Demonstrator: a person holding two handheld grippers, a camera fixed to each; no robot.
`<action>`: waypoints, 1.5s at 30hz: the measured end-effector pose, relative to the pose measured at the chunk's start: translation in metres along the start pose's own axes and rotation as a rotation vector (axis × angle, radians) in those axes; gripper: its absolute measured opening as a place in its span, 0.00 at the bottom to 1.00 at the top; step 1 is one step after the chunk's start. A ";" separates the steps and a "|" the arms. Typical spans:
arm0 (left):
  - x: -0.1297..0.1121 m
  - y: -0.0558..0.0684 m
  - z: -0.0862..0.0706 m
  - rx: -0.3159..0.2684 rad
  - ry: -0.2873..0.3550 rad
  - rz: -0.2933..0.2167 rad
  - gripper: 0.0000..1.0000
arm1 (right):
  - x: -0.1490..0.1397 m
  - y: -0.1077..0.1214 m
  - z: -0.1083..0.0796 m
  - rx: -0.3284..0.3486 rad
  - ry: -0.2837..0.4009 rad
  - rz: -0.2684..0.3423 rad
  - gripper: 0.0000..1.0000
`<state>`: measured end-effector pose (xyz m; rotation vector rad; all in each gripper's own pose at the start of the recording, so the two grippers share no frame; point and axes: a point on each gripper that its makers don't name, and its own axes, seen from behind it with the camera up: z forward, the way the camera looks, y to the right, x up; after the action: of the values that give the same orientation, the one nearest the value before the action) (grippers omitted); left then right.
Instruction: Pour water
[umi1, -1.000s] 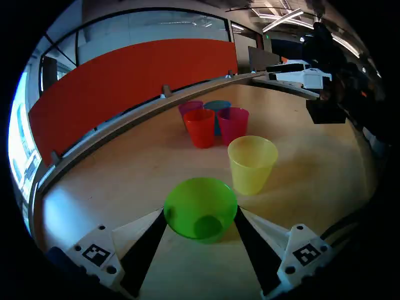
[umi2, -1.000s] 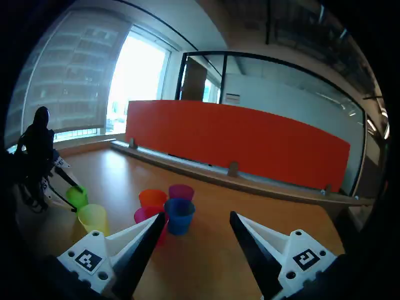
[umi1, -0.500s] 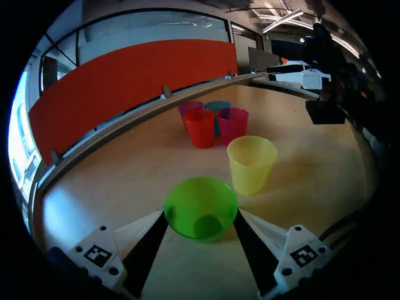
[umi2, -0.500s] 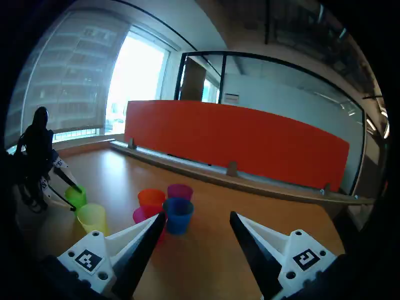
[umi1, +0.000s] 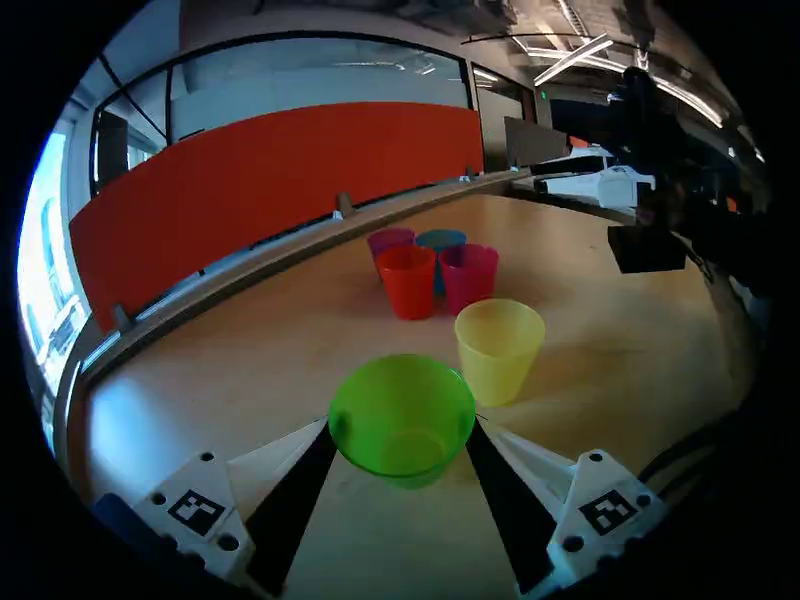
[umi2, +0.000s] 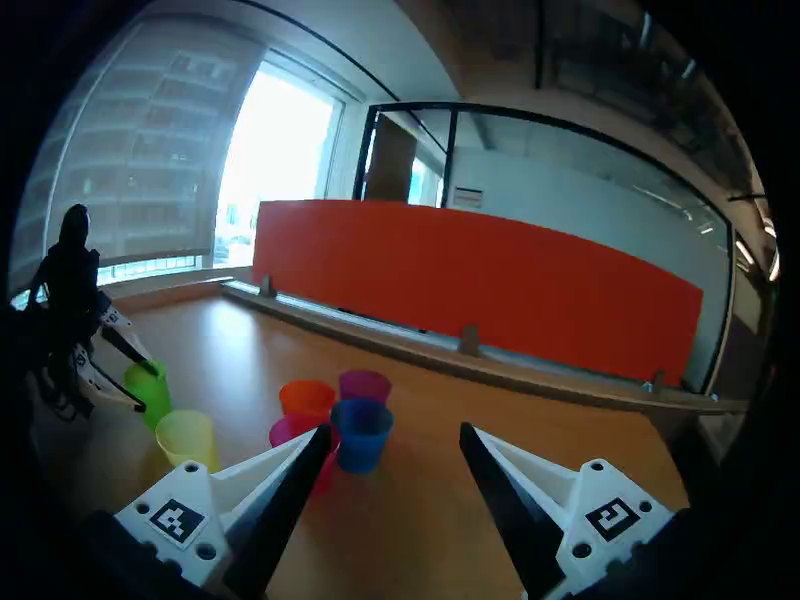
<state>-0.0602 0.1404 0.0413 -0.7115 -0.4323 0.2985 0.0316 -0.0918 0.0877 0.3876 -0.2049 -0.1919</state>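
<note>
The left gripper (umi1: 400, 428) is seen closed to about the cup's width on a green cup (umi1: 402, 420), one black finger pressed against each side of the wall just below the rim. The cup is held upright, its mouth open to the camera. Whether any water lies in it cannot be told, nor whether its base touches the table (umi1: 250, 330).

A yellow cup (umi1: 498, 350) stands just beyond the green cup and a little to its right in the left gripper view, near it with a narrow gap between them. Behind the yellow cup, farther along the table, four cups are bunched together: a red cup (umi1: 408, 280) and a pink cup (umi1: 470, 276) in front, with a purple cup (umi1: 390, 240) and a blue cup (umi1: 440, 240) at their backs. An orange partition (umi1: 270, 180) runs along the table edge beyond the group.

The right gripper (umi2: 392, 430) is held with its fingers spread wide and nothing between them. In the right gripper view it is aimed towards the bunched cups, well apart from the yellow cup, which stands at the lower left; the left gripper and green cup are seen just past the yellow cup, at the far left.
</note>
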 end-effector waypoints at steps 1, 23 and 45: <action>0.003 -0.001 -0.002 0.005 0.012 -0.006 0.87 | -0.001 0.000 0.001 0.001 -0.002 -0.002 1.00; 0.038 0.003 -0.046 0.075 0.144 -0.045 0.87 | -0.018 -0.008 0.038 0.050 -0.068 -0.038 1.00; 0.072 0.004 -0.085 0.132 0.310 -0.134 0.88 | -0.035 -0.011 0.074 0.121 -0.153 -0.084 1.00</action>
<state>0.0426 0.1251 0.0010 -0.5848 -0.1622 0.0861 -0.0209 -0.1197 0.1445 0.5025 -0.3525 -0.2932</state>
